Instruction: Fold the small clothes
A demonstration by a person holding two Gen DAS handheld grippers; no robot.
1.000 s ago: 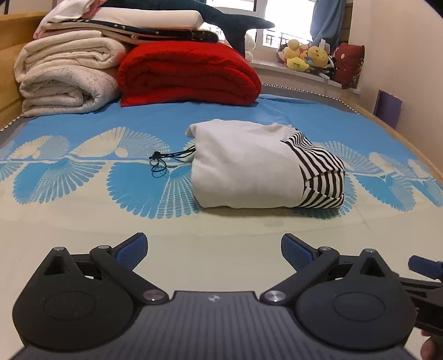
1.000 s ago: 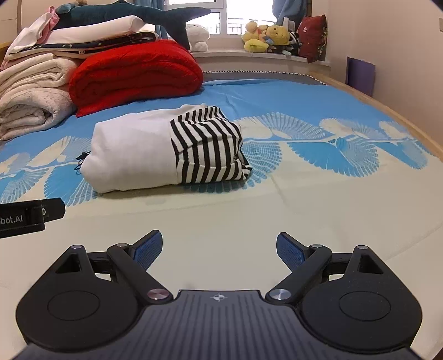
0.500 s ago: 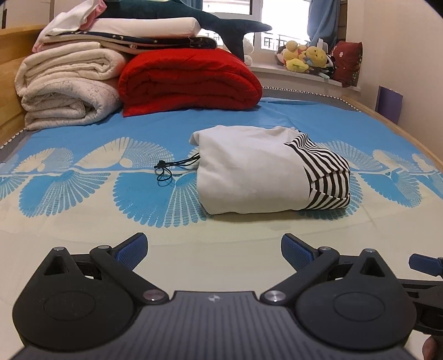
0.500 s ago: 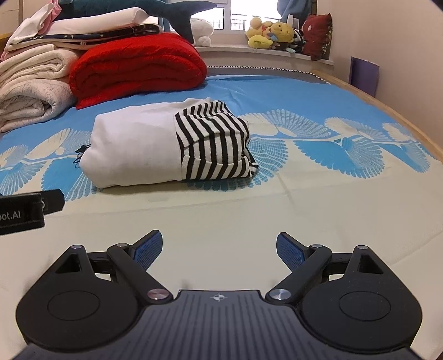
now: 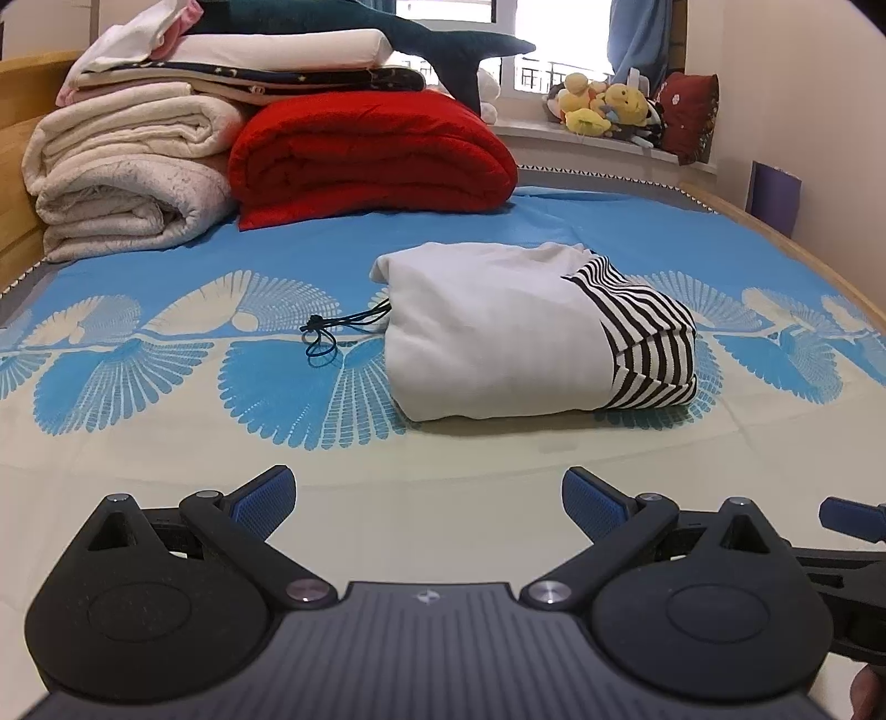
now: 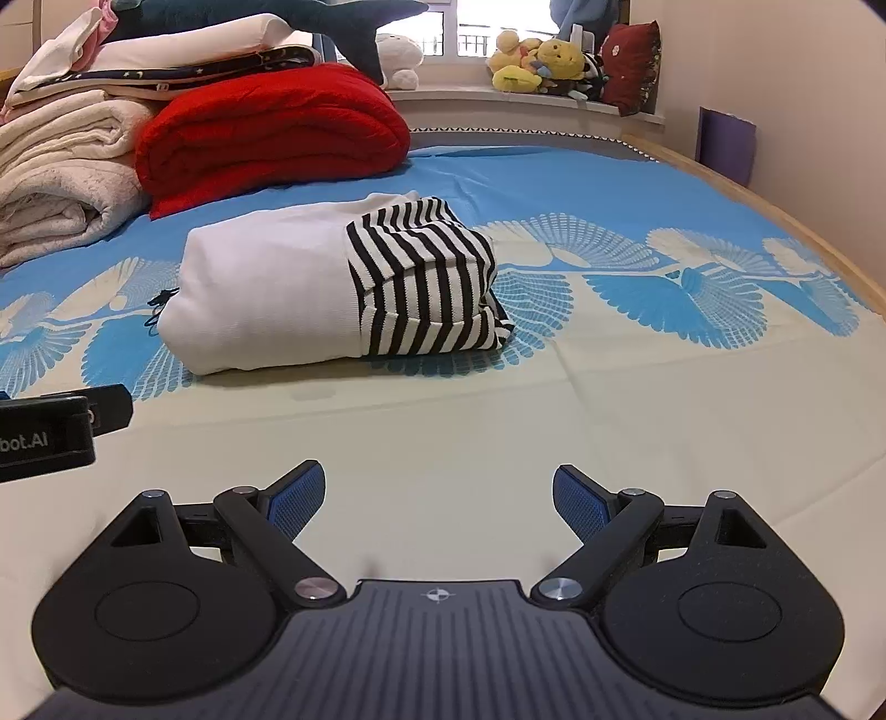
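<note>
A folded white garment [image 5: 498, 338] [image 6: 266, 293] with a black-and-white striped part [image 5: 648, 338] [image 6: 426, 288] lies in a compact bundle on the bed. A thin black drawstring [image 5: 338, 332] trails from its left side onto the sheet. My left gripper [image 5: 429, 495] hovers over the pale sheet well in front of the bundle, open, with nothing between its blue pads. My right gripper [image 6: 437, 498] is likewise open and empty, in front of the bundle and to its right. Part of the left gripper's body [image 6: 50, 437] shows at the left edge of the right wrist view.
The bed sheet [image 5: 166, 443] is cream with blue fan patterns. At the back left lie stacked cream blankets [image 5: 122, 183], a folded red quilt [image 5: 371, 155] and a plush shark [image 5: 421, 39]. Stuffed toys [image 5: 603, 105] crowd the windowsill. The bed's wooden edge [image 6: 775, 216] runs along the right.
The bundle has shifted slightly rightward and nearer in both views as the cameras drifted a little. Both grippers stay open and empty; the garment itself has not moved.
</note>
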